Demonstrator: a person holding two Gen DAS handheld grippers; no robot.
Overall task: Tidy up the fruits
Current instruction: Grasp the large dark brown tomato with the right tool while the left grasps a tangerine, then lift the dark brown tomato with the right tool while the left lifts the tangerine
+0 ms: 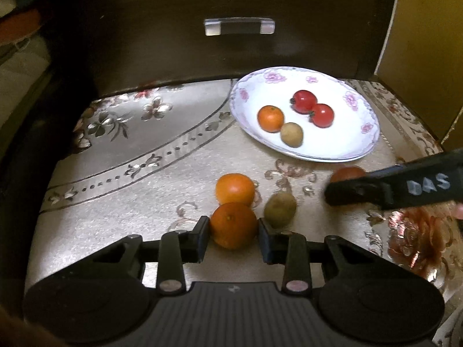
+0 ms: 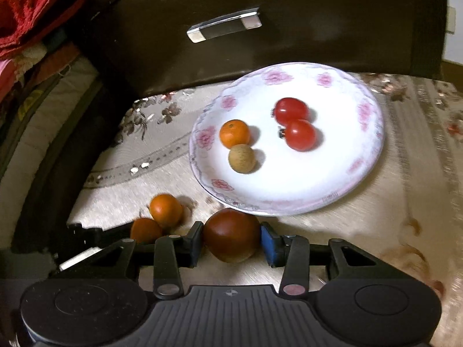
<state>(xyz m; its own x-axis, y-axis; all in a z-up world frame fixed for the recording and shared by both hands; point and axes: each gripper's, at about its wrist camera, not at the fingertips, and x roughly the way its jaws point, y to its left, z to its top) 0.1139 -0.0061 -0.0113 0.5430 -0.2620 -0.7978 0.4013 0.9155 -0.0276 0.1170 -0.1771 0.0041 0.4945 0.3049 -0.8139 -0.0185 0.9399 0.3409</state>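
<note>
Left gripper (image 1: 233,228) sits low on the cloth with its two fingers set either side of an orange (image 1: 233,225), and both pads look to be touching the peel. It has that fruit pinched at a middling width. Straight up at twelve o'clock from it, a second orange (image 1: 235,189) rests on the cloth, touching the first. At about two o'clock, just beside the right finger, lies a brownish-green kiwi (image 1: 280,209).

Over to the right gripper (image 2: 231,241): same story, fingers closed in on a dark red tomato (image 2: 231,234), with the black pad on one flank and the blue pad on the other. In the left wrist view this gripper reaches in from three o'clock, marked with pale letters, and the tomato is mostly hidden behind it. At ten o'clock of the tomato in the right view, the two oranges show again, with the left gripper's black finger beside them.

Further out at one o'clock lies the white plate (image 2: 367,110) with pink flowers round its rim. On it are two red tomatoes (image 2: 290,110) touching each other, a small orange (image 2: 235,133) and a pale brown round fruit (image 2: 242,158) pressed against it.

Everything rests on a beige floral tablecloth (image 1: 162,179). Behind the plate rises a dark wooden panel (image 1: 162,46) with a shiny metal handle (image 1: 239,26).
</note>
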